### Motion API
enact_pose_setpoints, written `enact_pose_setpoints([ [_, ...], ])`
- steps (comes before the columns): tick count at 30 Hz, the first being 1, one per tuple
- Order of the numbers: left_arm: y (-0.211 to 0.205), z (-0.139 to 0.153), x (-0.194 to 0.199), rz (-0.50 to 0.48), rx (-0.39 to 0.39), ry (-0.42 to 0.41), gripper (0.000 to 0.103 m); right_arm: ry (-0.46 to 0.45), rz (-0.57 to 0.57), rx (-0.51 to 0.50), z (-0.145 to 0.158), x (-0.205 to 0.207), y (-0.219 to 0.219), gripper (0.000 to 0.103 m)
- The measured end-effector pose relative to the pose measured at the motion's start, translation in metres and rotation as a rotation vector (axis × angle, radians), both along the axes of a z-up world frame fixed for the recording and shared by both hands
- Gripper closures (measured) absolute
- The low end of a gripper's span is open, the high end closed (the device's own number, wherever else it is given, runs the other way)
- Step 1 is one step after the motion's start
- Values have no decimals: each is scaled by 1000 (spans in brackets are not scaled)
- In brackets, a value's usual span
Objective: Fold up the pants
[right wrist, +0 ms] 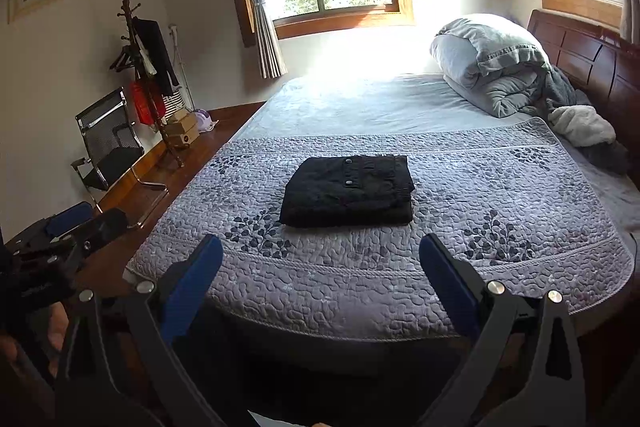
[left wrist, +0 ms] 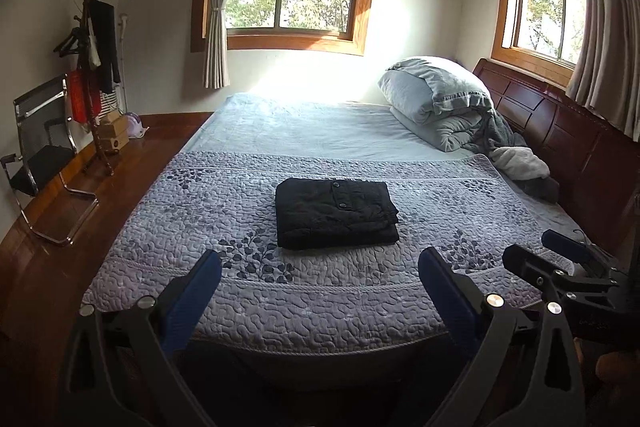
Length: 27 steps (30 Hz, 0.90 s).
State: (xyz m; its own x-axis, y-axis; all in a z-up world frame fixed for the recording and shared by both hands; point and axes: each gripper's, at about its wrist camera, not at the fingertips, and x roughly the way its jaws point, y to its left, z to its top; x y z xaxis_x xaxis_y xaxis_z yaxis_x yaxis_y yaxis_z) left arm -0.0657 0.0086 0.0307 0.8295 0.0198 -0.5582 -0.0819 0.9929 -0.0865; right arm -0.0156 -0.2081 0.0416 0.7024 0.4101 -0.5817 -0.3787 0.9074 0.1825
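The black pants (left wrist: 337, 213) lie folded into a compact rectangle on the quilted grey-lilac bedspread (left wrist: 200, 227), about midway across the bed and nearer its near edge than the headboard side. Two round buttons show on the upper face of the bundle, and the layered edges of the fold sit on its right side.

The left gripper (left wrist: 320, 287) hangs over the near edge of the bed with its blue-padded fingers (left wrist: 192, 295) spread wide and nothing between them; it is well short of the pants. The right gripper (right wrist: 320, 269) is held the same way, jaws wide apart and empty, also near the bed's edge and apart from the bundle. In the left wrist view the right gripper shows at the far right; in the right wrist view the left one appears at the low left.

At the far right of the bed a rolled grey duvet (left wrist: 440, 95) rests against the dark wooden headboard (left wrist: 560, 131), with a pale fleece garment (left wrist: 520, 163) just beside it. On the left, on the wooden floor, stand a mesh chair (right wrist: 110, 143) and a coat rack (right wrist: 138, 67) hung with clothes.
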Motion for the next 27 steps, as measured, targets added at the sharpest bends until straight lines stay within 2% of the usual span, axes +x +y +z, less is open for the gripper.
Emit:
enact_pose_setpoints([
  [12,2,-5,29,21,7,26,4,4,20,6,-3,32,6,4],
  [27,15,-13,68,28,-29,70,4,27,37,8,-13,66,20,4],
])
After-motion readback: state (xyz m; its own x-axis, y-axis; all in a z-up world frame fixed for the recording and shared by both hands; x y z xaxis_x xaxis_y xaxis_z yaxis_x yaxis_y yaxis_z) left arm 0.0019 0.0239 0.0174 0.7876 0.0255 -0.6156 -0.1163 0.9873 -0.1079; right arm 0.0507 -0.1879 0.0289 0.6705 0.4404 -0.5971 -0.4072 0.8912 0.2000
